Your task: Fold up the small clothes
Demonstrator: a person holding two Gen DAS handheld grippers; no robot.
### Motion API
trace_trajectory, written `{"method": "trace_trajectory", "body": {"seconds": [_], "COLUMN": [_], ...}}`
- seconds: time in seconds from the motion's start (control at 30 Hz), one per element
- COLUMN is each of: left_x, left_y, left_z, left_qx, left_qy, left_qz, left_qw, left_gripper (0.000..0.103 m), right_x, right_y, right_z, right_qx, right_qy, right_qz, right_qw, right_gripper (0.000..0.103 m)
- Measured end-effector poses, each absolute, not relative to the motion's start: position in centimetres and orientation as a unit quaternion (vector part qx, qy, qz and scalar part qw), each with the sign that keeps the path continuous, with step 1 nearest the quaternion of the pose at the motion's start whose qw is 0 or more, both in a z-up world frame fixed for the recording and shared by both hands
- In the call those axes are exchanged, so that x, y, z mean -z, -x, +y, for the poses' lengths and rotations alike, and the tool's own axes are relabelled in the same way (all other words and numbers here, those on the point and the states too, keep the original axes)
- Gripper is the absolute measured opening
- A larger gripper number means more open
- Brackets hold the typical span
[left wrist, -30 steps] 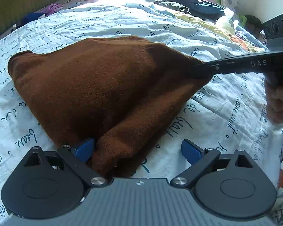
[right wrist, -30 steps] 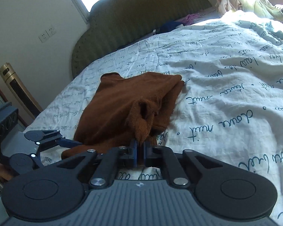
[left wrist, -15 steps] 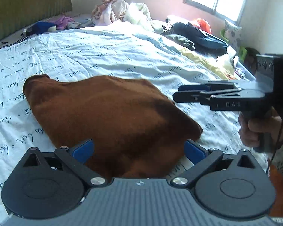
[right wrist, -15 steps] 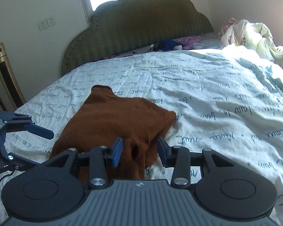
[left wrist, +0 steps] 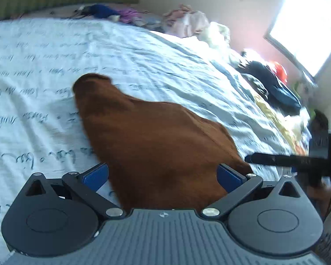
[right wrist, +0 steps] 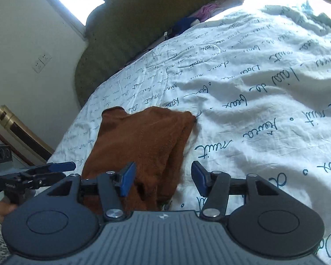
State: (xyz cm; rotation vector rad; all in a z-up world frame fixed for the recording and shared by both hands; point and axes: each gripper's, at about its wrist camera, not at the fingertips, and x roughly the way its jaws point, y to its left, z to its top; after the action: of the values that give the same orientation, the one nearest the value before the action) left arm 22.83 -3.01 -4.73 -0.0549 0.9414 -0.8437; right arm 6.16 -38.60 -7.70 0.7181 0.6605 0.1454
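Note:
A small brown knitted garment (left wrist: 156,141) lies folded on the white bed cover; it also shows in the right wrist view (right wrist: 143,145). My left gripper (left wrist: 162,175) is open, its blue pads on either side of the garment's near end, holding nothing. My right gripper (right wrist: 162,176) is open just above the garment's near edge and holds nothing. The right gripper also shows at the right of the left wrist view (left wrist: 249,158). The left gripper shows at the left edge of the right wrist view (right wrist: 70,165).
The white bed cover (right wrist: 253,110) with blue script spreads to the right. A green padded headboard (right wrist: 125,26) stands behind. Piles of loose clothes (left wrist: 273,86) lie along the far side of the bed near a window (left wrist: 306,26).
My right gripper has let go of the garment and opened wide. The garment has dropped flat onto the bed. Both grippers have pulled back a little.

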Motion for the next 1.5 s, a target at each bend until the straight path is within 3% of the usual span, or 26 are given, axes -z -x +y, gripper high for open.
{"method": "trace_trajectory", "body": {"seconds": [0.27,0.43,0.5,0.63,0.67,0.77,0.8,0.83,0.87,0.9,1.03,1.2,1.37,1.43,1.5], "left_x": [9.5,10.9,11.7,12.4,12.3,11.5,11.1,10.5,9.5,8.3,4.5,0.2,-1.8,0.0,3.2], "left_y": [-29.5,-31.2,-31.8,-31.7,-31.5,-30.9,-30.7,-30.4,-29.8,-28.7,-23.1,-21.3,-29.5,-33.3,-36.4], "left_z": [-1.7,-3.0,-3.4,-3.3,-3.3,-4.2,-4.5,-4.8,-5.4,-6.2,-8.5,-7.5,-6.4,-6.6,-5.8], "left_qx": [0.387,0.400,0.396,0.412,0.406,0.364,0.362,0.358,0.358,0.360,0.346,0.332,0.345,0.360,0.345], "left_qy": [0.203,0.285,0.309,0.312,0.306,0.220,0.198,0.173,0.136,0.089,-0.071,-0.132,-0.078,-0.080,-0.050], "left_qz": [0.549,0.573,0.592,0.591,0.593,0.600,0.589,0.580,0.560,0.531,0.394,0.302,0.386,0.421,0.458], "left_qw": [0.713,0.657,0.630,0.619,0.625,0.677,0.694,0.711,0.735,0.762,0.848,0.884,0.852,0.828,0.818], "left_gripper": [0.103,0.103,0.103,0.101,0.095,0.035,0.033,0.032,0.029,0.028,0.026,0.026,0.028,0.035,0.046], "right_x": [11.3,11.1,10.7,11.1,11.3,10.2,9.4,8.8,8.3,7.6,3.9,-0.6,-1.9,-0.7,2.3], "right_y": [-10.3,-10.7,-10.6,-11.4,-11.6,-12.2,-12.6,-12.8,-13.0,-13.1,-12.3,-12.7,-16.7,-18.5,-20.5], "right_z": [-39.4,-37.9,-36.9,-37.0,-37.0,-35.2,-34.2,-33.3,-32.5,-31.9,-28.3,-23.9,-24.5,-25.3,-26.4], "right_qx": [-0.110,-0.153,-0.165,-0.151,-0.151,-0.145,-0.139,-0.132,-0.129,-0.125,-0.097,-0.118,-0.117,-0.110,-0.096], "right_qy": [-0.422,-0.427,-0.410,-0.414,-0.417,-0.352,-0.311,-0.280,-0.258,-0.239,-0.137,-0.071,-0.130,-0.149,-0.176], "right_qz": [0.341,0.357,0.360,0.363,0.360,0.368,0.378,0.387,0.394,0.393,0.371,0.327,0.317,0.327,0.346], "right_qw": [0.833,0.817,0.822,0.821,0.821,0.848,0.860,0.868,0.873,0.879,0.913,0.935,0.932,0.927,0.916], "right_gripper": [0.055,0.065,0.070,0.068,0.069,0.070,0.067,0.058,0.040,0.036,0.031,0.031,0.031,0.033,0.048]}}
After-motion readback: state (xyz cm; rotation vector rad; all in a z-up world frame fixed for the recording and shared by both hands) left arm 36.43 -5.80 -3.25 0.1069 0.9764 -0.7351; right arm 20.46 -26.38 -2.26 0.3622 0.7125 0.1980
